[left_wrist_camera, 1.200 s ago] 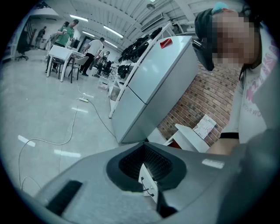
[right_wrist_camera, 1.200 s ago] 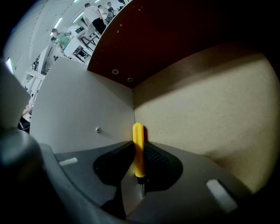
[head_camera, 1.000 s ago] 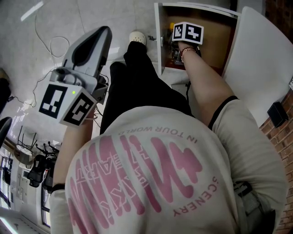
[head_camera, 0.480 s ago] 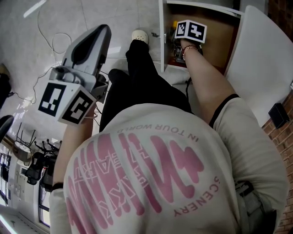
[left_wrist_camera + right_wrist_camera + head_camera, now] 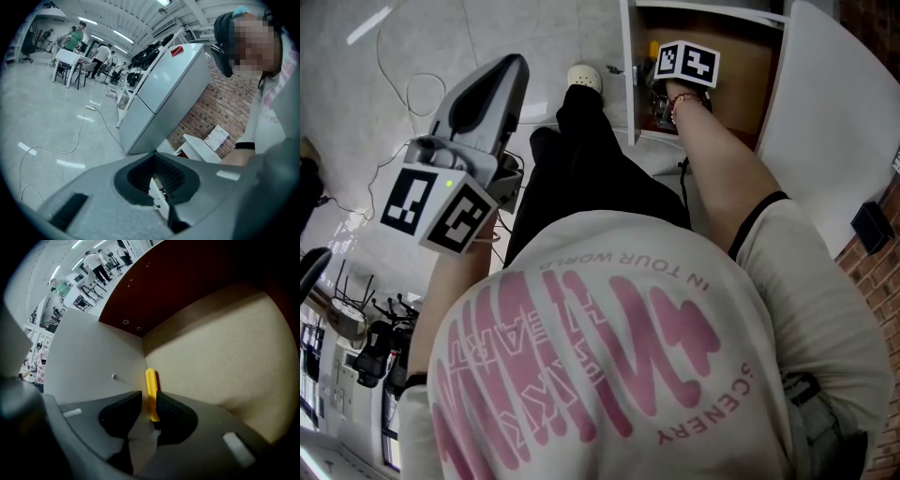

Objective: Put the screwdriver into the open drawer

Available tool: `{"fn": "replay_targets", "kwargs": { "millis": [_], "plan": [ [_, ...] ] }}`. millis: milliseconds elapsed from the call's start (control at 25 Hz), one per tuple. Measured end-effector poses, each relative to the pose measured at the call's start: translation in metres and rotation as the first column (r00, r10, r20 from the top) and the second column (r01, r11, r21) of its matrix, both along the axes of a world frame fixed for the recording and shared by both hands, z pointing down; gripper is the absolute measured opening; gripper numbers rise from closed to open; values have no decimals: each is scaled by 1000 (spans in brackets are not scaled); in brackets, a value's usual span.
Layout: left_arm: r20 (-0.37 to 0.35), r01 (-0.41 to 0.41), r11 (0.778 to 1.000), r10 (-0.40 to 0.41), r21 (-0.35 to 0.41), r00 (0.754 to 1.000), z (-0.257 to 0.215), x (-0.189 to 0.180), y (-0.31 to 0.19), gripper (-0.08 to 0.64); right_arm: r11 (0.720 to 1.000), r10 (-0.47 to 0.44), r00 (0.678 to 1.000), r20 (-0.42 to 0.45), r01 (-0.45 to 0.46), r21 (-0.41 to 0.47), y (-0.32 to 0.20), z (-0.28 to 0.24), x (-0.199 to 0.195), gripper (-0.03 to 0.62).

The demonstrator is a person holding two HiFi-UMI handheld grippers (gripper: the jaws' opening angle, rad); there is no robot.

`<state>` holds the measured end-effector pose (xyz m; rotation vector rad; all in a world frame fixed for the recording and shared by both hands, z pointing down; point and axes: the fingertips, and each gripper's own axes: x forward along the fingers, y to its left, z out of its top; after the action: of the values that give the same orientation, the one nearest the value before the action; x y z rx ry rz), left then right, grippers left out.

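1. The right gripper (image 5: 145, 409) is opening its jaws around the screwdriver (image 5: 151, 386), lower centre, inside the drawer (image 5: 225, 352).
2. The left gripper (image 5: 155, 176) is idling closed, empty.
3. Lifting away could be snagging the handle against 1 pad.

- The pale, glossy floor (image 5: 487, 37) filled the upper left of the head view and the left half of the left gripper view.
- A thin white cable (image 5: 56, 151) trailed loosely across it.
- A light shoe (image 5: 581, 77) stood on it at top centre of the head view.
- A tall white cabinet (image 5: 164, 93) stood on it at the centre of the left gripper view.
- The open drawer (image 5: 741, 66), at the head view's top right, had white walls and a tan bottom.
- A yellow-handled screwdriver (image 5: 151, 390) lay on that bottom, close along the white side wall.
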<state>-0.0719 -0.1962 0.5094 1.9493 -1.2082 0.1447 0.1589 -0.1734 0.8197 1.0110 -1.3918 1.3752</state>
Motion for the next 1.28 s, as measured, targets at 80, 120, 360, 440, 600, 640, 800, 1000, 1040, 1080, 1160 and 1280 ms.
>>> {"fn": "replay_targets", "kwargs": {
  "millis": [80,120,360,440,600,640,800,1000,1040,1080,1160,1280],
  "plan": [
    [-4,-3,1000,3,11,1000,-3,1,1,0,1000,-6,1000,1,6,9,-1,-3,-1,113],
    [-5,-5,1000,5,15,1000,-5,2,3,0,1000,-7,1000,0,7,13,0,-5,-1,114],
    [-12,-20,998,21,61,1000,-19,-2,11,0,993,-76,994,-79,83,88,0,-22,-1,114],
    [-13,-28,997,30,74,999,-23,-4,19,0,989,-76,993,-95,87,117,1,-31,-4,109],
    [-10,-54,993,55,107,998,-45,-10,41,0,980,-50,992,-114,70,186,8,-68,-12,93],
    [-10,-57,991,59,118,998,-48,-11,45,0,978,-40,992,-117,63,200,10,-74,-12,91],
    [-9,-58,986,60,156,998,-60,-18,63,0,969,-15,992,-122,44,244,26,-95,-13,82],
    [-22,-47,978,52,204,998,-100,-28,87,0,954,-5,996,-94,33,298,60,-146,-31,75],
    [-24,-47,975,54,217,998,-107,-30,91,0,952,-2,996,-84,28,306,66,-155,-36,71],
    [-27,-48,972,55,230,998,-114,-31,94,0,950,1,997,-73,22,312,72,-163,-41,68],
    [-33,-48,965,58,256,998,-126,-32,99,0,945,4,999,-46,12,328,79,-179,-52,57],
    [-44,-48,951,64,304,997,-146,-34,99,0,929,2,1000,-9,1,371,80,-206,-69,25]
  ]
}}
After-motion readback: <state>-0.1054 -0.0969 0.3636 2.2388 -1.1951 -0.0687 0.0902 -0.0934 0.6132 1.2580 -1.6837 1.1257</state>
